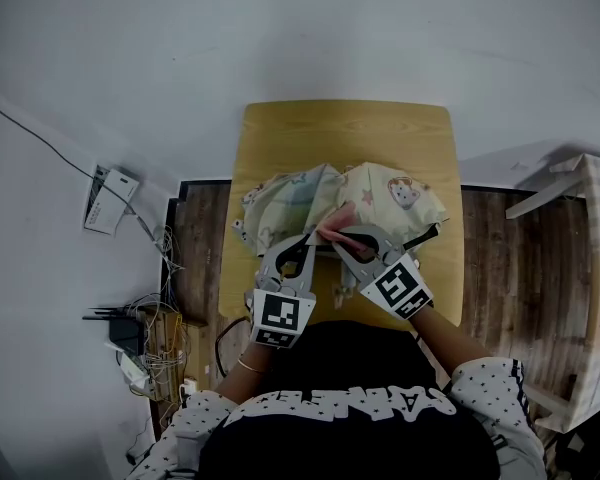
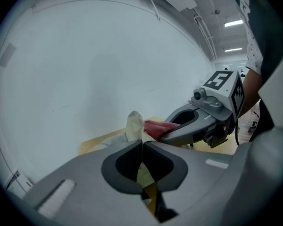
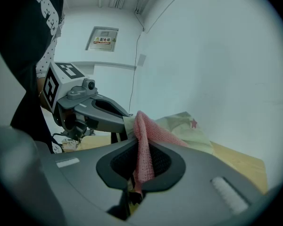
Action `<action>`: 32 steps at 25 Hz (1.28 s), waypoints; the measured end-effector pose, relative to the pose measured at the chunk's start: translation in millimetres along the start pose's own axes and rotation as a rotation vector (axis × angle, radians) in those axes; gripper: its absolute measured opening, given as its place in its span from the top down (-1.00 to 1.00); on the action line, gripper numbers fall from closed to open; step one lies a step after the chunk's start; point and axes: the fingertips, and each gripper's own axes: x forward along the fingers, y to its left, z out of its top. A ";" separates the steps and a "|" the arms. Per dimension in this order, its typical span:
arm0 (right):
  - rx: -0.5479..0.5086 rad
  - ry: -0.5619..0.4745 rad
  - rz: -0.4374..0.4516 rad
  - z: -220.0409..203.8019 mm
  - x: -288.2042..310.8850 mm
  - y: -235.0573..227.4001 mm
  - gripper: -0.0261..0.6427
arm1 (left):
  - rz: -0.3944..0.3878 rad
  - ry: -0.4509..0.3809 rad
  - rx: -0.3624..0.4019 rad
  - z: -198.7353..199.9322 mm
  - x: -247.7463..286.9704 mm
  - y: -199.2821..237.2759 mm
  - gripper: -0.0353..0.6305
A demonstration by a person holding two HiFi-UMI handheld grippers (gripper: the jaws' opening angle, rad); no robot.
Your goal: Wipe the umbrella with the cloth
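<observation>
Cloth and umbrella meet at the near table edge

At six o'clock, the left gripper point(image 2: 142, 144) is pinched shut on a fold of the pale, star-printed fabric umbrella point(image 1: 385, 193). Just beside it, the right gripper point(image 3: 139, 147) clamps the pink knitted cloth point(image 3: 146, 128). The collapsed canopy sprawls toward twelve on the yellow wooden table point(image 1: 340, 128). A hard wipe could tug that thin fold free, or bunch the canopy.

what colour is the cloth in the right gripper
Pink; the cloth shows best in the right gripper view.
</observation>
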 end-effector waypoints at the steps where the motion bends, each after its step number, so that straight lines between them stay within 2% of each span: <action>1: 0.000 0.002 0.007 -0.6 -0.2 3.0 0.82 | 0.000 0.000 0.001 -0.3 -0.8 -0.2 0.89; 17: 0.026 0.024 0.121 -12.6 -16.0 41.4 0.82 | 0.020 0.006 -0.016 -4.7 -3.5 -1.2 0.89; 22: 0.041 -0.044 0.119 -3.0 -35.4 41.0 0.82 | 0.033 -0.006 -0.045 -3.9 -4.6 -0.1 0.89; 26: 0.071 -0.153 0.020 16.3 -50.8 14.9 0.82 | 0.013 -0.011 -0.047 -2.1 -5.9 -0.8 0.89; 30: 0.105 -0.187 -0.146 28.4 -60.8 -25.5 0.82 | -0.046 0.000 -0.046 -8.5 -6.1 -5.1 0.89; 32: 0.116 -0.203 -0.202 37.7 -65.1 -40.8 0.82 | -0.069 0.001 -0.040 -10.2 -5.5 -3.7 0.89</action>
